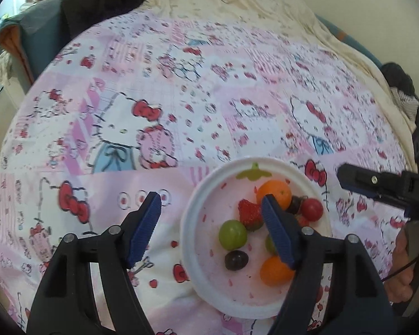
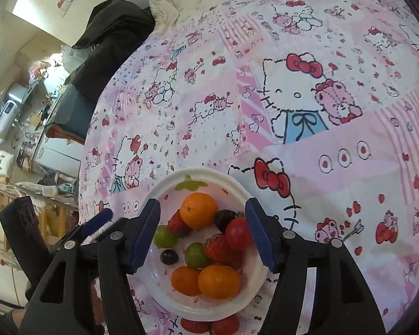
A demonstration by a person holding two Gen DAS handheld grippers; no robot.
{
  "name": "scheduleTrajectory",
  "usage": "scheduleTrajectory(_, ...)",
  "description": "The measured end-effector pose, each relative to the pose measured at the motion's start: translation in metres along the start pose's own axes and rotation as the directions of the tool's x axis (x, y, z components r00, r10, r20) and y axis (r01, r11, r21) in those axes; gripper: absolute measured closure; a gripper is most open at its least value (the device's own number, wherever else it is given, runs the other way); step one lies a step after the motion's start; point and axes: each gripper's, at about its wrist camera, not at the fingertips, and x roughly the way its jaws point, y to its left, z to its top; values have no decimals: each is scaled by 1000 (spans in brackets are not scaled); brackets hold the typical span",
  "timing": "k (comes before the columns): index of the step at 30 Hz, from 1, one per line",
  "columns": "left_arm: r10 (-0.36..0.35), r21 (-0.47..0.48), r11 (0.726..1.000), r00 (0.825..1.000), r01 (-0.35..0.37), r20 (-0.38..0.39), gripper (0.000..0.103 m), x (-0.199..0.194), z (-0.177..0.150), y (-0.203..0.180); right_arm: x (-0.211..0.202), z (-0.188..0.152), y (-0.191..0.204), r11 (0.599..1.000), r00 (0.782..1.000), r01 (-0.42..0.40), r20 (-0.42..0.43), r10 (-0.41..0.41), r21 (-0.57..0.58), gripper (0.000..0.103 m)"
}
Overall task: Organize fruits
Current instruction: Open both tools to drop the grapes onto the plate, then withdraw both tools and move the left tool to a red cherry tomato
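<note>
bowl (image 2: 254, 195): white, on surface, holds oranges (image 2: 219, 281), strawberries, grapes, tomato (image 2: 237, 237)
hidden: red fruit below bowl cut off
fingers: left gripper (image 1: 211, 229) and right gripper (image 2: 202, 233) both wide, empty

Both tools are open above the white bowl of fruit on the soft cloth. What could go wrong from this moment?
1. The bowl is crowded: closing the right tool on one orange may squash the strawberry touching it.
2. The bowl sits on soft patterned cloth, so a push on its rim could tip it and the round green grapes may roll out.
3. The left tool and right tool work close together and might collide.
</note>
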Motion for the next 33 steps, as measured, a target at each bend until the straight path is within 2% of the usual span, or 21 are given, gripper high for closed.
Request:
scheduleTrajectory(4, 5, -32, 999, 1000, -5, 17, 32, -14, -2, 7, -13, -4, -2, 1000, 1000, 8, 19, -8, 10, 37)
scheduleTrajectory(9, 4, -69, 998, 998, 0, 55, 32, -39, -9, 10, -37, -15, 0, 998, 994, 69, 85, -70, 16, 37)
scheduleTrajectory(16, -3, -24, 1000, 998, 5, 61, 32, -63, -29, -3, -61, -34, 1, 995, 990, 93, 101, -95, 18, 37)
scheduleTrajectory(23, -35, 4, 999, 999, 35, -16, 32, -61, -68, -19, -78, -64, -6, 992, 990, 107, 82, -111, 60, 37)
scheduleTrajectory(28, -104, 59, 992, 987, 112, -126, 32, -43, -109, -47, -89, -86, -18, 988, 988, 131, 73, -137, 81, 37)
scheduleTrajectory(33, -96, 140, 983, 979, 123, -182, 33, -21, -127, -77, -83, -103, -28, 984, 987, 160, 20, -162, 83, 37)
